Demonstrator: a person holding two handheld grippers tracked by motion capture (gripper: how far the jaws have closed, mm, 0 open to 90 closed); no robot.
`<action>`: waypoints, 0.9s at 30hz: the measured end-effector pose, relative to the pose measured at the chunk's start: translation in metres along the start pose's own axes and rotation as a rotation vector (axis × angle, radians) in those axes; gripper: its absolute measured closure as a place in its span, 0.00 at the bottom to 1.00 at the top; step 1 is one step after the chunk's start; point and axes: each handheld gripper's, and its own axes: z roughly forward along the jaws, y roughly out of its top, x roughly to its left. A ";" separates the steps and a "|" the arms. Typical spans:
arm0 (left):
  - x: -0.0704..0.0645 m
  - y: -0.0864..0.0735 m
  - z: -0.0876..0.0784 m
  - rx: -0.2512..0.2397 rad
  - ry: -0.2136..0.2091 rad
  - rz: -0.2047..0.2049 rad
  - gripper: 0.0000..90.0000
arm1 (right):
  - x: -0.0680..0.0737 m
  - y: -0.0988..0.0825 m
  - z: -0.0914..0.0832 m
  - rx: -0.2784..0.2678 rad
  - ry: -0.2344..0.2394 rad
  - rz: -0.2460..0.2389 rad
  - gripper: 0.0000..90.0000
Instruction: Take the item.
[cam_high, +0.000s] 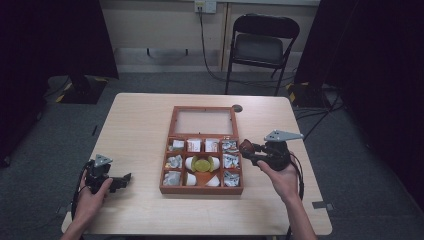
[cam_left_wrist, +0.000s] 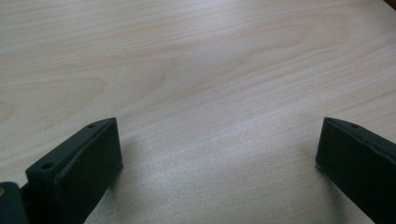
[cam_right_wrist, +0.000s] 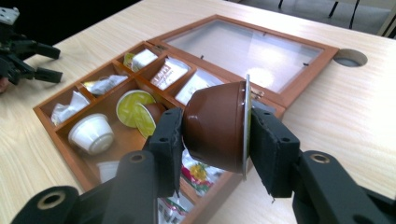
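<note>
Right hand-held gripper (cam_right_wrist: 212, 135) is clamped on a brown coffee capsule (cam_right_wrist: 217, 126) — one pad on its base, the other on the foil lid, capsule lying on its side between them. In the high view the right hand-held gripper (cam_high: 248, 149) holds the capsule (cam_high: 245, 147) just beside the right edge of the wooden box (cam_high: 201, 189), above the counter (cam_high: 140, 125).

Box lid (cam_right_wrist: 247, 46) is folded flat open behind the compartments, glass panel up. The middle compartments hold a capsule with a yellow-green lid (cam_right_wrist: 132, 105) and a white capsule (cam_right_wrist: 92, 133); the side compartments hold small foil and paper packets (cam_right_wrist: 169, 72).

Left hand-held gripper (cam_high: 122, 180) sits low over the counter near its left front edge, well apart from the box. Its own view shows the jaws spread wide with nothing between them — bare wood grain (cam_left_wrist: 210, 84) under them.

A folding chair (cam_high: 262, 47) stands beyond the far side of the counter.
</note>
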 end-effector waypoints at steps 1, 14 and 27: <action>0.000 0.000 0.000 0.000 0.000 0.000 0.00 | -0.001 -0.002 0.000 0.007 -0.002 0.000 0.62; 0.000 0.000 0.000 0.000 0.000 0.000 0.00 | -0.022 -0.022 -0.003 0.031 -0.060 0.051 0.62; 0.000 0.000 0.000 0.000 0.000 0.000 0.00 | -0.041 -0.039 0.018 0.072 -0.093 0.070 0.62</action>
